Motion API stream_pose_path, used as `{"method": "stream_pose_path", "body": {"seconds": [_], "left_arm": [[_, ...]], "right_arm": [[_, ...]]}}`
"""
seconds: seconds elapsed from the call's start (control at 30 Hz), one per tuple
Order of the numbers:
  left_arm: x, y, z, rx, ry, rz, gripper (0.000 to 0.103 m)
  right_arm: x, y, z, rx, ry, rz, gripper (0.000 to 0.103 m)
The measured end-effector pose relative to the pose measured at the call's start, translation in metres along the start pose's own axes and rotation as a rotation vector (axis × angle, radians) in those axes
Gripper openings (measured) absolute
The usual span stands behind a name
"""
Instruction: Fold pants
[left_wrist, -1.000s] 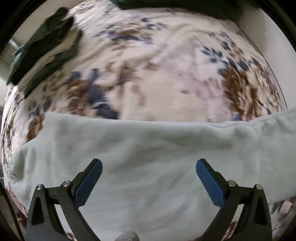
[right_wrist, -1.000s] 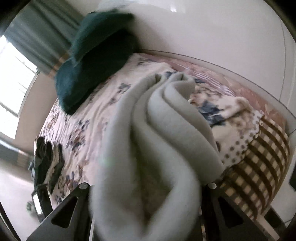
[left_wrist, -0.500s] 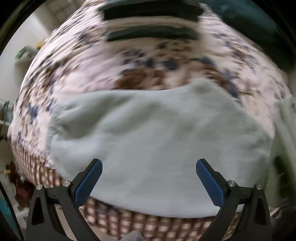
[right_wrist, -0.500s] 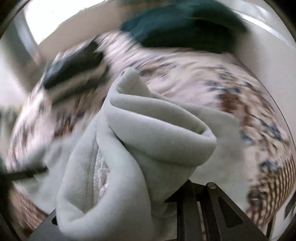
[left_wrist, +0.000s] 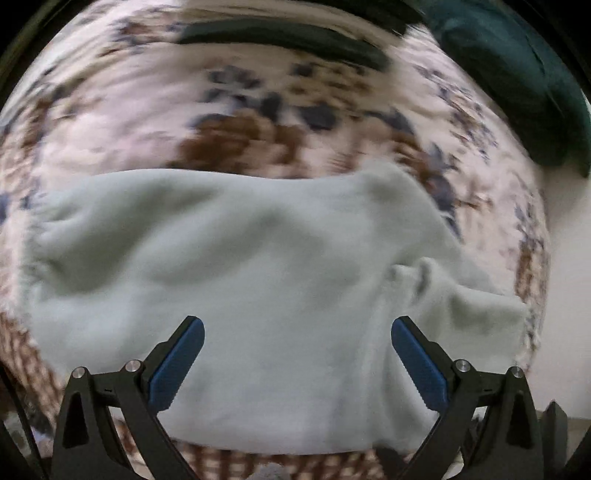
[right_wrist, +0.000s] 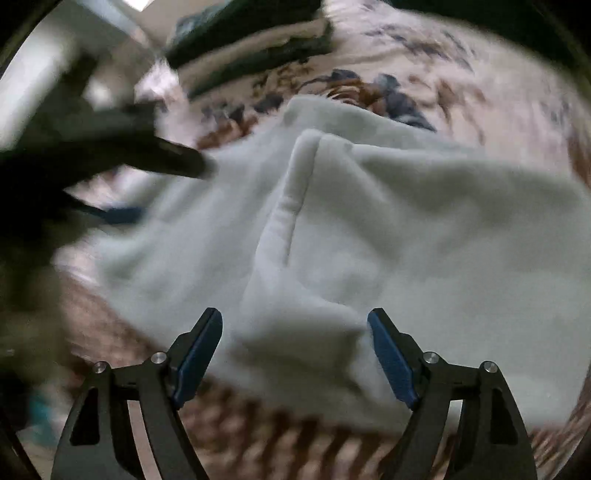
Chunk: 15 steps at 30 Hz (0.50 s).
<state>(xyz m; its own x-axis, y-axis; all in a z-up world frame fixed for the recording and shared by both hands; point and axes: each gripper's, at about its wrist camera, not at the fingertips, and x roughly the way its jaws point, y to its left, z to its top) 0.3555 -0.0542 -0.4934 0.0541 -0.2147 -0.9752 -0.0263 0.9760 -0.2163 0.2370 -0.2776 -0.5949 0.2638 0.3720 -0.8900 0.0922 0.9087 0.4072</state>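
Note:
The pale grey-green fleece pants (left_wrist: 240, 266) lie folded on the floral bedspread (left_wrist: 147, 110), near the bed's front edge. My left gripper (left_wrist: 297, 332) is open and empty, hovering over the pants' near part. My right gripper (right_wrist: 295, 325) is open and empty over a folded layer of the pants (right_wrist: 406, 221), whose seamed edge runs up the middle. The left gripper also shows blurred at the left of the right wrist view (right_wrist: 147, 158), over the pants' left end.
A folded dark-green and cream garment (left_wrist: 280, 37) lies further back on the bed, also in the right wrist view (right_wrist: 255, 40). A dark teal pillow (left_wrist: 517, 81) sits at the back right. The checked bed skirt (right_wrist: 258, 424) marks the front edge.
My right gripper, which was shut on a bunched fold of the pants, has let go and now stands open above them. The pants lie flat. Both views have swung round.

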Motion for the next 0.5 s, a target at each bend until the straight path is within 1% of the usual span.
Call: {"method": "stream_pose_path", "body": {"seconds": [0.07,0.1,0.17,0.2,0.23,0.27,0.3,0.33,0.37,0.4,0.43,0.5], "left_arm": [[0.014,-0.017,0.003,0.024,0.043,-0.032,0.103],[0.027,-0.029,0.004,0.045,0.081,-0.044,0.103],[0.046,-0.045,0.005,0.081,0.129,-0.061,0.103],[0.06,-0.055,0.003,0.11,0.162,-0.054,0.103],[0.069,-0.061,0.002,0.127,0.18,-0.05,0.098],[0.081,-0.068,0.0,0.147,0.205,-0.049,0.09],[0.088,-0.075,-0.003,0.168,0.211,-0.045,0.074],[0.087,-0.079,-0.006,0.186,0.194,-0.043,0.054],[0.084,-0.084,-0.009,0.21,0.178,-0.044,0.043],[0.077,-0.087,-0.012,0.228,0.167,-0.045,0.028],[0.066,-0.086,-0.014,0.221,0.147,-0.046,0.022],[0.042,-0.077,-0.016,0.182,0.114,-0.064,0.022]], "right_arm": [[-0.033,-0.031,-0.008,0.135,-0.03,0.057,0.083],[-0.044,-0.046,-0.01,0.189,-0.041,0.06,0.083],[-0.068,-0.09,-0.02,0.339,-0.067,0.033,0.083],[-0.074,-0.103,-0.023,0.376,-0.077,0.02,0.083],[-0.082,-0.124,-0.029,0.43,-0.091,-0.018,0.083],[-0.087,-0.141,-0.033,0.473,-0.097,-0.054,0.083],[-0.091,-0.161,-0.039,0.523,-0.103,-0.085,0.083],[-0.095,-0.176,-0.039,0.559,-0.108,-0.106,0.083],[-0.098,-0.187,-0.044,0.594,-0.113,-0.121,0.083],[-0.1,-0.199,-0.049,0.626,-0.118,-0.12,0.083],[-0.103,-0.207,-0.053,0.65,-0.125,-0.124,0.083],[-0.105,-0.216,-0.055,0.662,-0.13,-0.138,0.083]]}}
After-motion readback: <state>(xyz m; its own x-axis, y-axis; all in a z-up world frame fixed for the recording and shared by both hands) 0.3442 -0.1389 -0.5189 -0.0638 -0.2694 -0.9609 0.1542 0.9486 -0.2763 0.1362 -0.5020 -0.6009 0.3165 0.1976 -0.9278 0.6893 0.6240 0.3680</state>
